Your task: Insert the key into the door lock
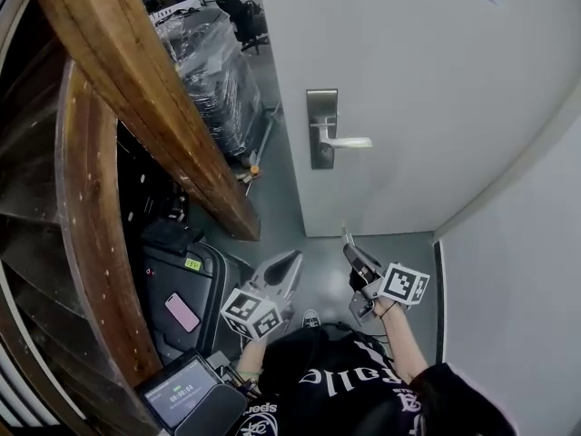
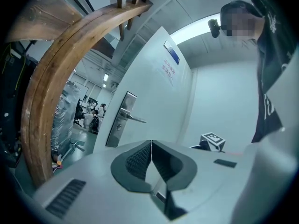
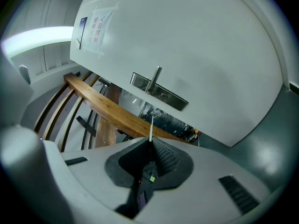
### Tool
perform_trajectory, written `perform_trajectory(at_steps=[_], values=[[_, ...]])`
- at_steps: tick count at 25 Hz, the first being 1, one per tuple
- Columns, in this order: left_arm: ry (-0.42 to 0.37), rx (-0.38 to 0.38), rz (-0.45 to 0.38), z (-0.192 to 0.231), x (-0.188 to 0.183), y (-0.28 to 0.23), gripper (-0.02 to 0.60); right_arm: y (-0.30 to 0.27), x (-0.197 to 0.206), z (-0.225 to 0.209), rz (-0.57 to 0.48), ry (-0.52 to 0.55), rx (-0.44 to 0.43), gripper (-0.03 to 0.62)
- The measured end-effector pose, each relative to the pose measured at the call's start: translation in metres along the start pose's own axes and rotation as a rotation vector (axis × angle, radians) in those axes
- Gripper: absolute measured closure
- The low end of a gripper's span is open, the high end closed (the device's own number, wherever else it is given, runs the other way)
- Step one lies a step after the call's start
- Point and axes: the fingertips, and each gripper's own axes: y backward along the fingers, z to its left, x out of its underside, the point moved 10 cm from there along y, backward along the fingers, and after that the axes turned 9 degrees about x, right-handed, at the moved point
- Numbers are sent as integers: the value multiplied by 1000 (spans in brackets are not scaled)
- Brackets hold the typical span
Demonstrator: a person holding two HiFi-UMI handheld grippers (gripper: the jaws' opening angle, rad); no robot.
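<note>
A white door (image 1: 418,80) stands ahead with a steel lock plate (image 1: 321,127) and lever handle (image 1: 349,141); the same plate (image 3: 159,91) and door (image 3: 201,55) fill the right gripper view, and the plate (image 2: 119,120) shows small in the left gripper view. My right gripper (image 1: 349,246) is shut on a thin metal key (image 3: 151,127), whose blade sticks out past the jaw tips (image 1: 345,235), well short of the door. My left gripper (image 1: 292,263) hangs lower left, jaws closed together with nothing between them (image 2: 151,146).
A curved wooden stair rail (image 1: 136,89) rises at the left. Wrapped pallets (image 1: 213,71) stand beyond it. A black case with a pink phone (image 1: 182,312) and a tablet (image 1: 182,393) lie at the lower left. A white wall (image 1: 517,271) closes the right side.
</note>
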Motion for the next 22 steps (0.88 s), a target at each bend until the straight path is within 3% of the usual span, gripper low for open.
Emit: perform_trajectory(at_steps=[12,22], values=[[45,36,17,48,-12,-25,574,-114,-73,-9,-88,-95,9,560],[56,-35,-17,72,-15,-31,574,-173,-113,-19,-66,-118,20,560]])
